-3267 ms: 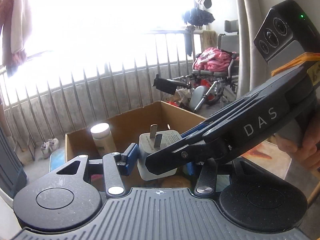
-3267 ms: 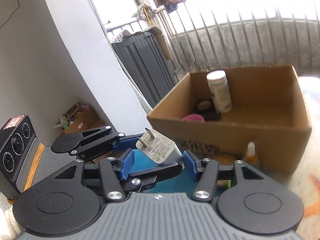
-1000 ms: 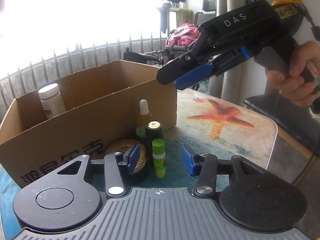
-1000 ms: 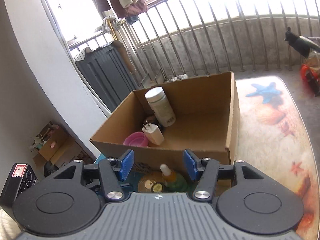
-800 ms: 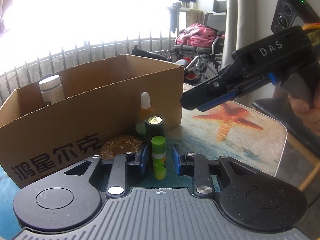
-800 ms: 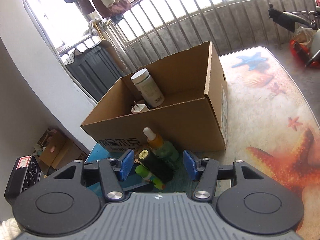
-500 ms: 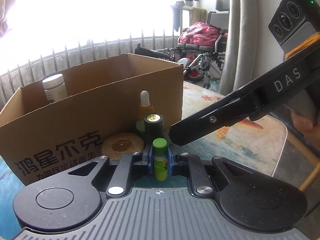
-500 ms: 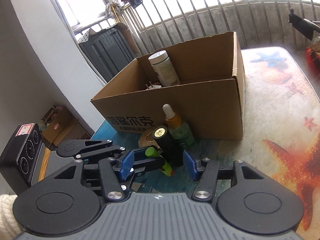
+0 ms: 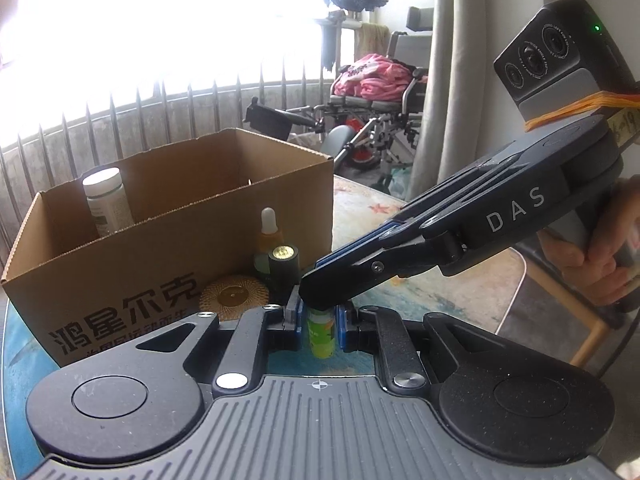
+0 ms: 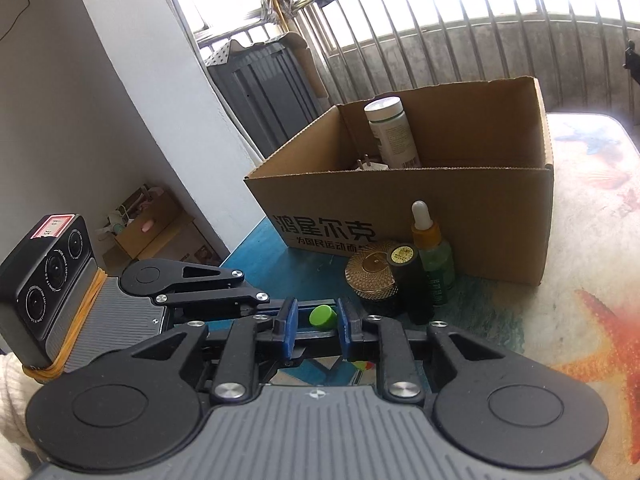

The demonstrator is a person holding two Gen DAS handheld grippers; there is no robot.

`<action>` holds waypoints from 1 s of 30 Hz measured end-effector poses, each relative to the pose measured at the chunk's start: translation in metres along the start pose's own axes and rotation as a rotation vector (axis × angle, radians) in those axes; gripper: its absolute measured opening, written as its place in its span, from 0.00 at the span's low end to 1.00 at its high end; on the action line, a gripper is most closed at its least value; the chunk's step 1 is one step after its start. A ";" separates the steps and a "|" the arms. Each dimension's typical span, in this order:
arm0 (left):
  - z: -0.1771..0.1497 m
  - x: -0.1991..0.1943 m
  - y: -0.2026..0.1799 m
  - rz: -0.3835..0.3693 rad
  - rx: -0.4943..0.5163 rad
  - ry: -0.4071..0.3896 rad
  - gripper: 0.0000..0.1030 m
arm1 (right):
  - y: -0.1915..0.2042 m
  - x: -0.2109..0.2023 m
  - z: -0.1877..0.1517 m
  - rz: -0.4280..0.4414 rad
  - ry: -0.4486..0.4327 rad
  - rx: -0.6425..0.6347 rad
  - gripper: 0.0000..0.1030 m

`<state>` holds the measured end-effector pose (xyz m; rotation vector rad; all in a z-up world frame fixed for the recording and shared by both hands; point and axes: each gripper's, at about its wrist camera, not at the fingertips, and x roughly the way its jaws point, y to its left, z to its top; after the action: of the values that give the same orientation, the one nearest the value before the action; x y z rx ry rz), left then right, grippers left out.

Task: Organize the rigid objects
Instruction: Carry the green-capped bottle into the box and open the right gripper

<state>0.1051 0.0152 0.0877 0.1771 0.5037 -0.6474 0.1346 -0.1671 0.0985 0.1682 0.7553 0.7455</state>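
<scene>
Counter top carries a sea-and-starfish print [image 10: 592, 344], blue at the left edge, with balcony railing behind.

Nearest: left gripper [image 9: 318, 320], jaws clamped on the green glue stick [image 9: 320, 330]. Stick stands upright between the blue pads, long axis vertical, base at or just off the counter; can't tell which.

Right gripper [image 10: 314, 326] comes in from the right and slightly above, over the stick's cap. Its jaws are closing, green cap [image 10: 322, 317] sits between them. Right wrist view shows slim gaps either side of the cap, so no contact yet by my read.

Just behind: gold ribbed tin [image 9: 234, 296], black gold-capped tube [image 9: 285, 266] and dropper bottle [image 9: 269, 236], bunched together against the near wall of the cardboard box [image 9: 120, 276].

Inside the box: white pill bottle [image 10: 392, 132] upright at the far-left corner, white plug [image 10: 366, 164] just beside it, mostly hidden.

Key relation: both jaws are on the same stick, left low on the body, right at the cap. Box opening lies up and beyond the stick. Looks like a handover, then a lift over the near wall; left must release before right pulls.
</scene>
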 end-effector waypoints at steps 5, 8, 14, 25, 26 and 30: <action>0.038 -0.007 0.022 0.010 0.017 -0.069 0.14 | 0.010 -0.014 0.036 0.016 -0.052 -0.062 0.22; 0.064 0.002 0.043 0.030 0.025 -0.083 0.14 | 0.012 -0.012 0.073 0.016 -0.063 -0.134 0.22; 0.099 0.051 0.095 0.053 0.016 -0.008 0.14 | -0.018 0.027 0.148 0.041 -0.001 -0.119 0.22; 0.094 0.128 0.154 0.183 0.051 0.204 0.14 | -0.049 0.143 0.192 -0.075 0.129 -0.118 0.21; 0.094 0.130 0.157 0.188 0.046 0.218 0.14 | -0.049 0.149 0.192 -0.079 0.140 -0.126 0.21; 0.098 0.135 0.170 0.193 -0.006 0.282 0.14 | -0.050 0.166 0.194 -0.065 0.159 -0.124 0.21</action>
<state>0.3407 0.0469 0.1053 0.3095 0.7499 -0.4335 0.3742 -0.0698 0.1271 -0.0280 0.8587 0.7472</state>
